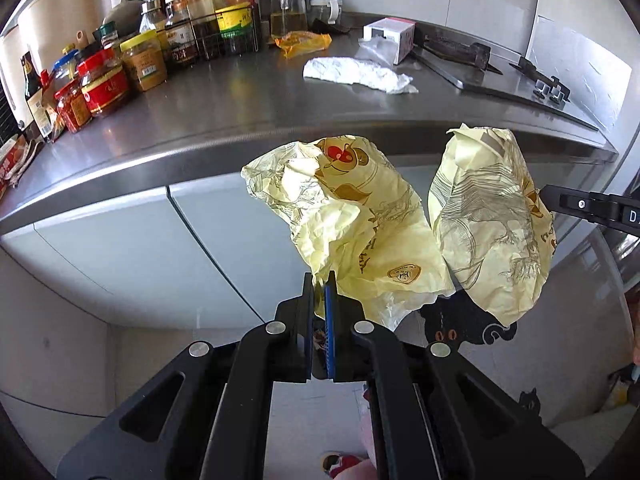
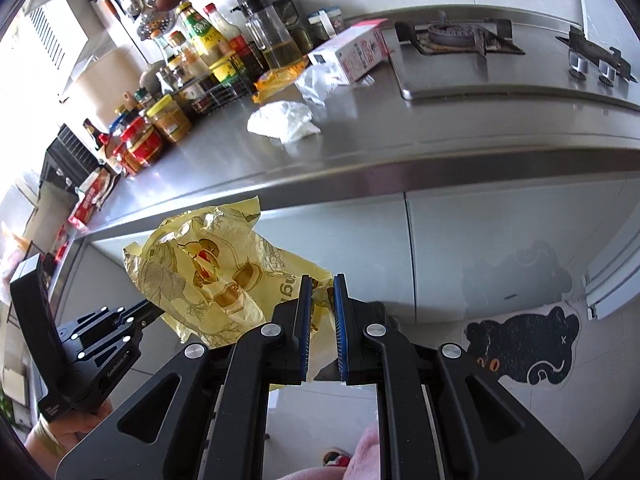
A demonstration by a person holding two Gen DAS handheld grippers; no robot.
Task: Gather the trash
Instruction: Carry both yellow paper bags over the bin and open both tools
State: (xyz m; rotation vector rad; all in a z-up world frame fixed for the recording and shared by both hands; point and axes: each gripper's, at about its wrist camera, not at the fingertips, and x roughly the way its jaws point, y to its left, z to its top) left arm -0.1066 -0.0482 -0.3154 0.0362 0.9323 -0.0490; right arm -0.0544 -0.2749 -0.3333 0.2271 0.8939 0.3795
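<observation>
Below the counter edge (image 1: pixel 280 148), yellow bag (image 1: pixel 360 216) held crumpled, left claw (image 1: pixel 320 280), right claw (image 2: pixel 322 280)

yellow plastic bag (image 1: pixel 360 216), crumpled, held midair

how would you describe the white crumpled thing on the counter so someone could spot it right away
Start at the long steel counter, between the cluster of sauce jars and the gas stove. In the open middle lies a crumpled white paper towel. It is matte plain white, unlike the orange wrapper and clear plastic behind it.
</observation>
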